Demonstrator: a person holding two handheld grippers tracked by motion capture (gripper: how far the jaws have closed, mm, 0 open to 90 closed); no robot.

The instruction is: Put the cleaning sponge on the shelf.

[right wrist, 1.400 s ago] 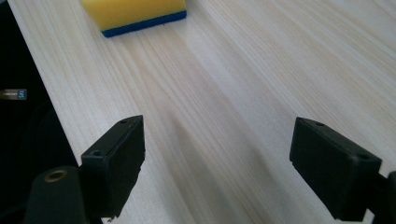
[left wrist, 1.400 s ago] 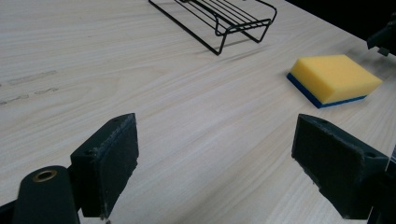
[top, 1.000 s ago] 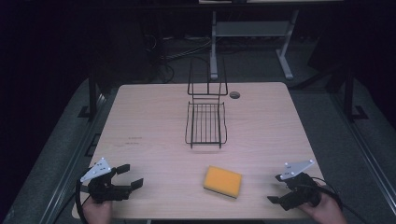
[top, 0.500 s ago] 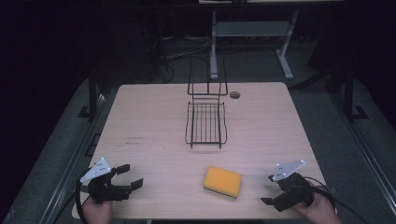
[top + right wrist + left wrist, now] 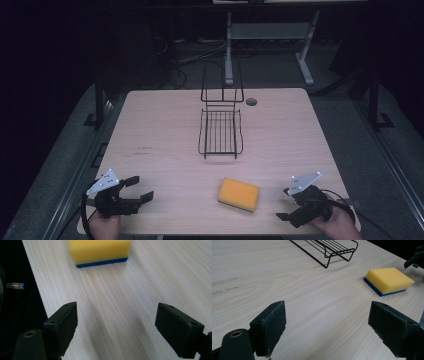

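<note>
At the near left corner of the tabletop [image 5: 160,125] the left gripper [image 5: 134,189] rests low with its jaws spread wide, nothing between them; ahead, at mid-table, sits a black wire rack [image 5: 220,131] (empty, its tall end farthest from the person); nearer lies the yellow sponge [image 5: 239,194] with its blue underside, well apart from both grippers; the right gripper [image 5: 285,204], jaws equally spread, points at it. The sponge is soft and sits near the edge; a shallow pinch could squash or nudge it off.
</note>
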